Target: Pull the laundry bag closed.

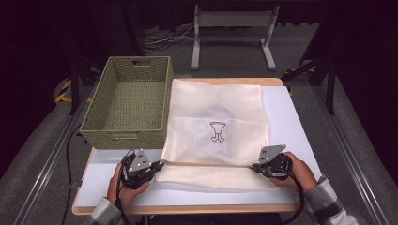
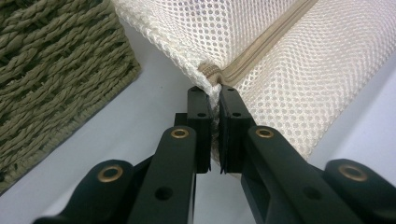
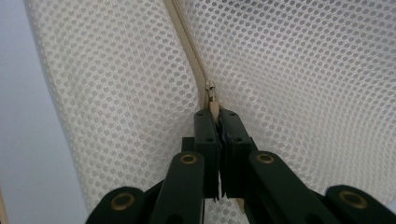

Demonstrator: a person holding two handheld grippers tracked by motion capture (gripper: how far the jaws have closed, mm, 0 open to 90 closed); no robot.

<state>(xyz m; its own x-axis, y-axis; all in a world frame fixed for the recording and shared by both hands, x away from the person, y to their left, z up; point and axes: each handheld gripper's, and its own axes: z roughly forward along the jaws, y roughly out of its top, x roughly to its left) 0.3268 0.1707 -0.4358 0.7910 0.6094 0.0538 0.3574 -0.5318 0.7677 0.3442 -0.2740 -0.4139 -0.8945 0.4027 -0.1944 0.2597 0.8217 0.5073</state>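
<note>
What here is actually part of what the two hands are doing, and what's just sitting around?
In use:
- mesh laundry bag
- its zipper, pinched at one end by the left gripper
- zipper pull, pinched by the right gripper

Just there:
- woven basket, empty, beside the bag
- white table
- metal stand on the floor behind

left hand-held gripper: jaws clamped | right hand-held gripper: jaws clamped

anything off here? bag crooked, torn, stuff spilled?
Nothing stands out. The mesh bag lies flat beside the basket. The left gripper pinches the zipper's end, the right gripper its pull. No tears or spills visible.
</note>
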